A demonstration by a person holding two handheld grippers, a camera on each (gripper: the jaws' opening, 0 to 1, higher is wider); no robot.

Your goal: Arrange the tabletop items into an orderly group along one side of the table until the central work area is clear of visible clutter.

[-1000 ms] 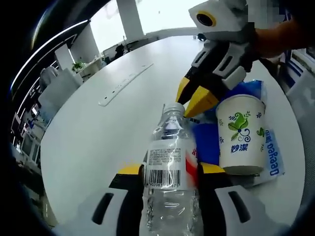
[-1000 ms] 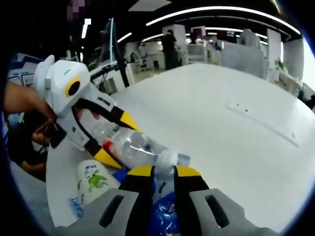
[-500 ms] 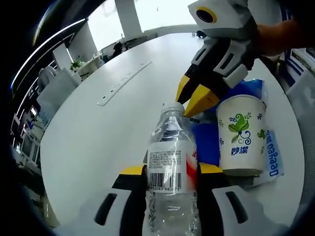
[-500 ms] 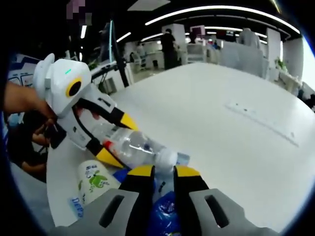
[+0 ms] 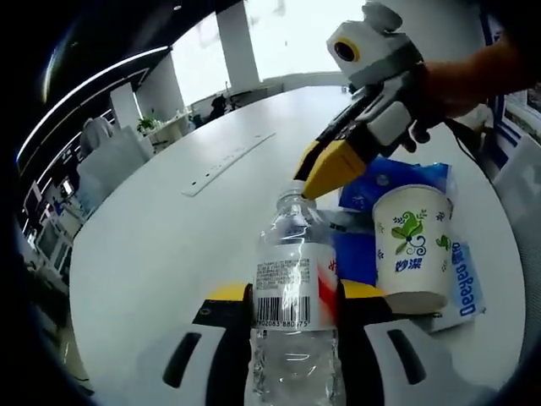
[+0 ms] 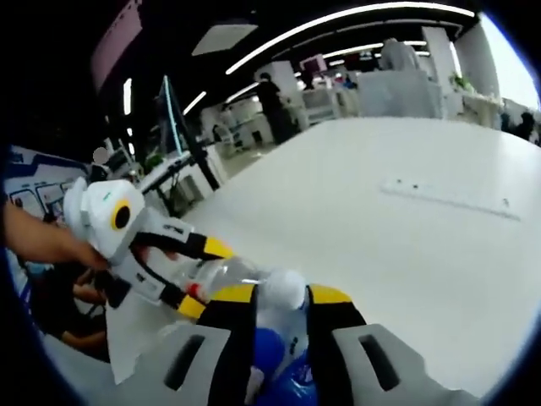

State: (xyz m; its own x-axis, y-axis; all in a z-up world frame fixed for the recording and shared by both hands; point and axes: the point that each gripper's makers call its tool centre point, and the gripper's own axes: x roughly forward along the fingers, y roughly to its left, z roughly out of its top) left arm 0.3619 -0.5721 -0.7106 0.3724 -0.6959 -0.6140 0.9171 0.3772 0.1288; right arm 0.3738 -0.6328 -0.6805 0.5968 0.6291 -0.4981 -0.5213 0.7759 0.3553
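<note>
The left claw is clamped on the water bottle, raised over the worktop beside the paper cup; the right claw, jaws slightly apart, brackets its cap, probably steadying it for placement

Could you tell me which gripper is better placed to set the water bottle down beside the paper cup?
Left: the left gripper grips the water bottle, beside the paper cup.
</note>
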